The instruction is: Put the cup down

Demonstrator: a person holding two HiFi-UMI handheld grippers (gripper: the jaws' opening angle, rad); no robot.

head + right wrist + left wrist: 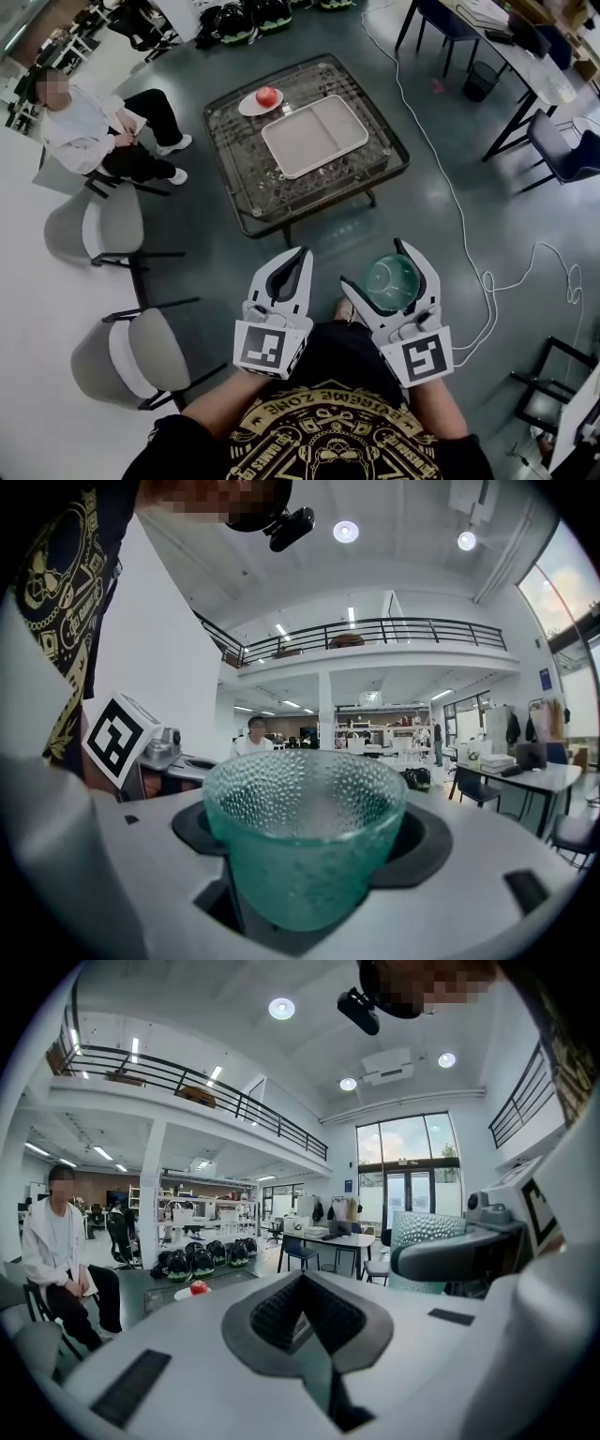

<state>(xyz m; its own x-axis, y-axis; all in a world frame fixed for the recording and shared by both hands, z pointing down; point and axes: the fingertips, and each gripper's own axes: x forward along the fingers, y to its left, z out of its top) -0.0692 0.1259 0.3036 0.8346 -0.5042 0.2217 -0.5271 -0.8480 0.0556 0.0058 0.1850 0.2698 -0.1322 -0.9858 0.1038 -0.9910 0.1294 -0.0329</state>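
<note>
Right gripper (382,270) clamped on the green dimpled cup (305,836), held upright in the air short of the glass table (230,187); left gripper (298,258) beside it, jaws together, empty; white tray (314,136) lies on that table

Low glass-topped table (281,202), white divided tray (314,137) at its middle, plate (249,106) with red apple (267,96) just beside

cup (305,836): base hidden between right tongs' (380,270) jaws.
cup wall: seen from left tongs (300,255), mostly behind the right jaw.
apple (198,1287): well ahead of left tongs, too small for detail.
chair (567,155): ahead-right of right tongs, cut by edge.
arms (220,408): behind tongs, cut by bottom edge.
</note>
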